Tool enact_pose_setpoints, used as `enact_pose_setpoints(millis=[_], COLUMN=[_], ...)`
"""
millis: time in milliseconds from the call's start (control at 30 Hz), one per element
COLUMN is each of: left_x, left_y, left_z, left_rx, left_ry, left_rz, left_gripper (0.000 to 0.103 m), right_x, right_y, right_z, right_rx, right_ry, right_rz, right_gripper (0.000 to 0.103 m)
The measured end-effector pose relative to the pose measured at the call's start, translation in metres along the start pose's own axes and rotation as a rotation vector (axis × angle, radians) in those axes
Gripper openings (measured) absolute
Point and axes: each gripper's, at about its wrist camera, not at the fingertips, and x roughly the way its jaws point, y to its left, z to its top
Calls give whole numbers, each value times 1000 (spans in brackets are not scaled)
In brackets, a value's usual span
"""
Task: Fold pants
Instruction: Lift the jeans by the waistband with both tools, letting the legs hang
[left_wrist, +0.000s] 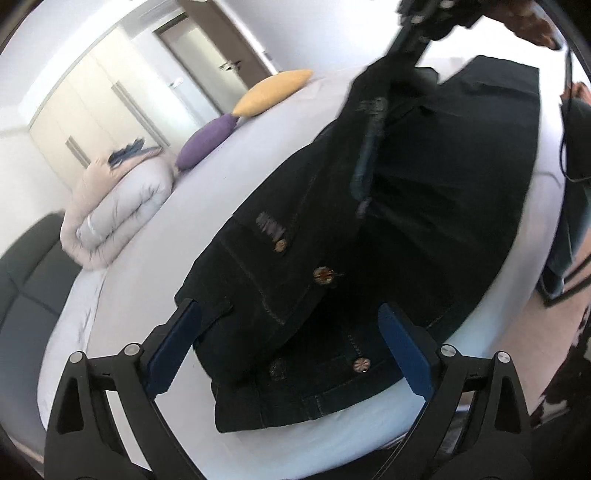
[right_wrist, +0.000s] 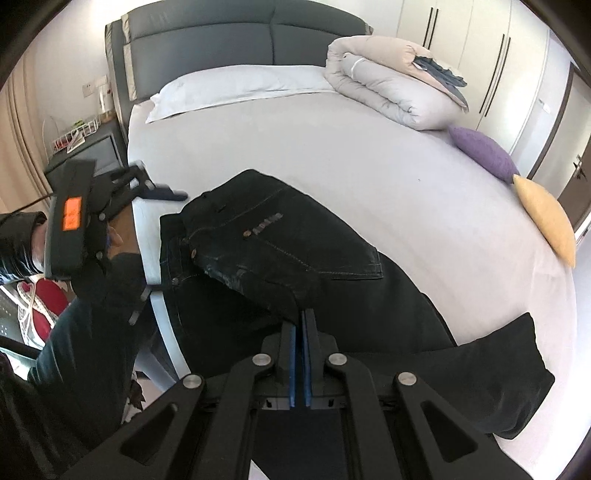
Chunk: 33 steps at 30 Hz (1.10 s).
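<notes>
Dark denim pants (left_wrist: 424, 192) lie on the white bed sheet (left_wrist: 155, 280), waistband toward the near edge, one leg partly lifted and folded over the other. My left gripper (left_wrist: 291, 347) is open and empty, its blue pads either side of the waistband, just above it. It also shows in the right wrist view (right_wrist: 166, 194), open beside the bed edge. My right gripper (right_wrist: 302, 325) is shut on a fold of the pants (right_wrist: 280, 243) and holds that leg raised. In the left wrist view the right gripper (left_wrist: 417, 22) shows at the top, gripping the lifted cloth.
A rolled duvet (right_wrist: 391, 85), a purple cushion (right_wrist: 484, 151) and a yellow cushion (right_wrist: 546, 218) lie along the far side of the bed. A white pillow (right_wrist: 236, 88) rests at the grey headboard (right_wrist: 229, 37). A nightstand (right_wrist: 88, 147) stands left of the bed.
</notes>
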Motion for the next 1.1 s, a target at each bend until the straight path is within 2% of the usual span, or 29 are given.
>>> enact_pose_setpoints(millis=[67,100,133,167,200,233,333,367,400,500,533,600,733,900,1100], left_x=[-2,-4,-4,-2,1,5,17,19,26,22,20,17,14,13,7], left_y=[-8,-15,-18,-24,-27,-28,-29,-26,-18,0,5,7,4,-2,-8], left_z=[-1,-3,-4,-6,-8,-9,-8,-8,-7,-8,-10,-18,-33,-45,-55], left_rx=[41,71,95,128,149,169,188,168,137,73,75,115,206,296,313], left_ry=[-13,-28,-35,-36,-35,-34,-33,-32,-25,-38,-38,-34,-12,13,23], left_rz=[53,90,121,162,190,219,261,250,228,170,146,114,55,-2,-32], left_gripper=[98,93,79,70,52,39,28,20,6,5,4,4,4,4,4], right_x=[0,-1,-2,-1,-2,-2,-5,-5,-5,-1,5,18,44,59,60], right_y=[-2,-3,-5,-7,-9,-11,-12,-10,-8,9,24,52,98,118,126], right_z=[0,1,2,2,3,3,4,4,3,-5,-13,-31,-69,-87,-90], right_rx=[20,30,41,54,71,84,102,96,84,-43,-153,-333,-586,-642,-677], right_ry=[-4,-7,-10,-13,-17,-20,-28,-27,-24,-2,18,59,118,139,159], right_rz=[11,17,22,28,38,46,61,59,55,-18,-75,-145,-232,-258,-263], right_gripper=[4,4,4,4,4,4,4,4,4,4,4,4,4,4,4])
